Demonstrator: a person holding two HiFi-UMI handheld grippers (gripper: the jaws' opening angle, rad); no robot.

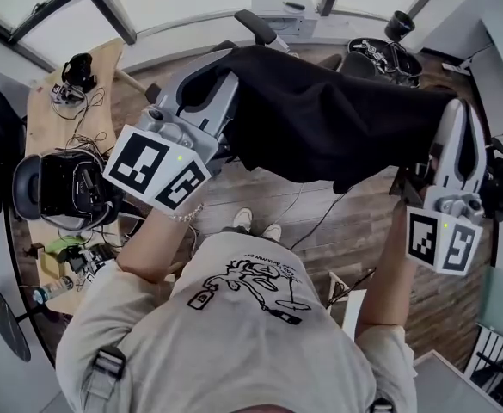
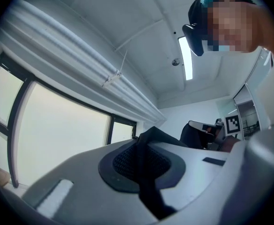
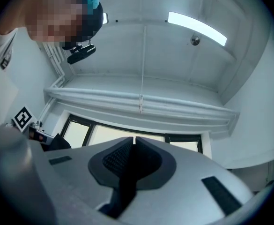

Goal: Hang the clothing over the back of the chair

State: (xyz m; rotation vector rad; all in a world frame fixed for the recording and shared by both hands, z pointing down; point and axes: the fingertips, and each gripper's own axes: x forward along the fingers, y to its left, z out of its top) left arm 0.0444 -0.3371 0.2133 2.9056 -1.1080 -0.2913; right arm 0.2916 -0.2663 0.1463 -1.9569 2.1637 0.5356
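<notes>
A black garment [image 1: 337, 123] hangs stretched out between my two grippers, held up in front of me. My left gripper [image 1: 219, 60] is shut on its left upper edge, and my right gripper [image 1: 459, 110] is shut on its right upper edge. In the left gripper view the jaws [image 2: 144, 146] pinch a strip of black cloth [image 2: 148, 191]. The right gripper view shows the same, with its jaws [image 3: 132, 146] closed on dark cloth [image 3: 125, 191]. Both grippers point slightly upward toward the ceiling and windows. An office chair's armrest [image 1: 255, 26] shows just above the garment; the rest of that chair is hidden behind it.
A wooden desk [image 1: 96, 67] with cables and devices runs along the left, with a black chair [image 1: 58, 183] beside it. A black wheeled base [image 1: 384, 57] stands at the back right. Windows line the far wall. Cables lie on the wooden floor [image 1: 320, 222] near my feet.
</notes>
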